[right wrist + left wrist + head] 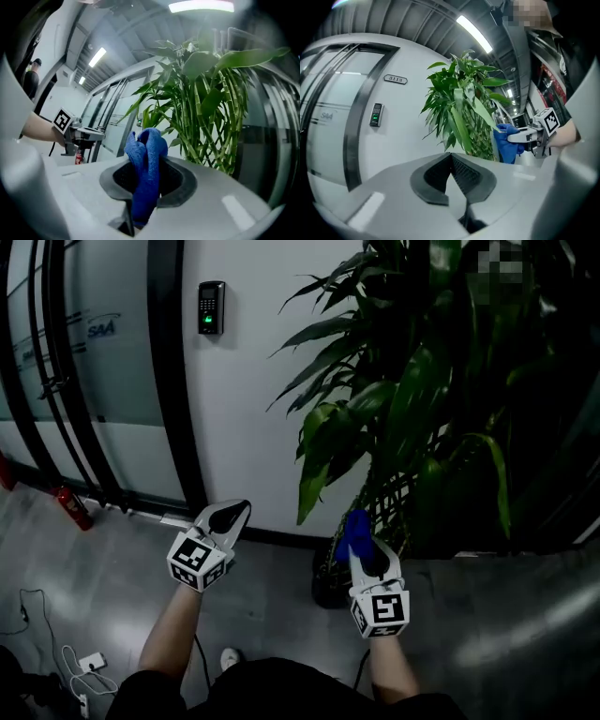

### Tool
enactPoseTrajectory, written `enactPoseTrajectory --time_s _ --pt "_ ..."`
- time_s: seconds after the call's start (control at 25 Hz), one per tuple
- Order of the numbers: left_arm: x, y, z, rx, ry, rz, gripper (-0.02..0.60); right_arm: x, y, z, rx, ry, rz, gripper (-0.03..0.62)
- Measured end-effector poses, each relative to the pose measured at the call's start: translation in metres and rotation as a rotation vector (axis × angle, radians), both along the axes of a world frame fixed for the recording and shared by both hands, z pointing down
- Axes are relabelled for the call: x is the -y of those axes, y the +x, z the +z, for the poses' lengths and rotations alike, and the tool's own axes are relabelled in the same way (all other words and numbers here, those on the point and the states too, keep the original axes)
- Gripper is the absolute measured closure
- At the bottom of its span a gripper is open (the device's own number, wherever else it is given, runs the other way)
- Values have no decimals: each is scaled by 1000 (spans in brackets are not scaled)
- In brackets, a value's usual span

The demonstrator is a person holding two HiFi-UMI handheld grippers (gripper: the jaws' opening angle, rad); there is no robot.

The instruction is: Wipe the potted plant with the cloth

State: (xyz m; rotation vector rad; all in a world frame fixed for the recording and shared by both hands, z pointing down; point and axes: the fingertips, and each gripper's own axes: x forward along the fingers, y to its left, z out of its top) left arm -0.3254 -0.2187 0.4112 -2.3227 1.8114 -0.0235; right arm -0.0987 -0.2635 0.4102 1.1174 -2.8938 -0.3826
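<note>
left gripper (231,513) closed, right gripper (367,551) pinching cloth (355,527)

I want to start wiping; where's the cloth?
The cloth is clamped in the right gripper, right of centre in the head view, beside the potted plant.

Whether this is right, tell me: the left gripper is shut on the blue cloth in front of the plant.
Wrong gripper. The right gripper is shut on the blue cloth in front of the plant, as the right gripper view shows; the left gripper is shut on nothing.
</note>
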Motion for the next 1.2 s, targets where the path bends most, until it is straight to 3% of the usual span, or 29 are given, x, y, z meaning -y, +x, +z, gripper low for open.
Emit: enactPoseTrajectory --time_s 0.16,0.32,0.4,0.52,0.68,0.84,1.0,1.2 --pt "25 -17 -7 16 -3 189 575 -6 -28 -24 18 46 113 507" --pt "46 17 -4 94 -24 435 575 -13 -27 -52 1 114 263 507" --pt "52 30 -3 148 -24 513 575 -17 -28 -67 -2 143 299 507" --pt "69 46 -12 159 -8 563 575 -24 -33 -88 -57 202 323 507" --pt "97 75 -40 25 -13 614 575 -36 -38 -119 -99 310 344 507" --pt "107 110 -54 23 -16 685 575 -49 -39 -139 -85 362 348 507" --pt "97 120 -80 -95 -2 743 575 -61 -41 -150 -168 416 370 507" --pt "83 128 -86 -73 14 784 575 -77 -59 -177 -259 519 400 507"
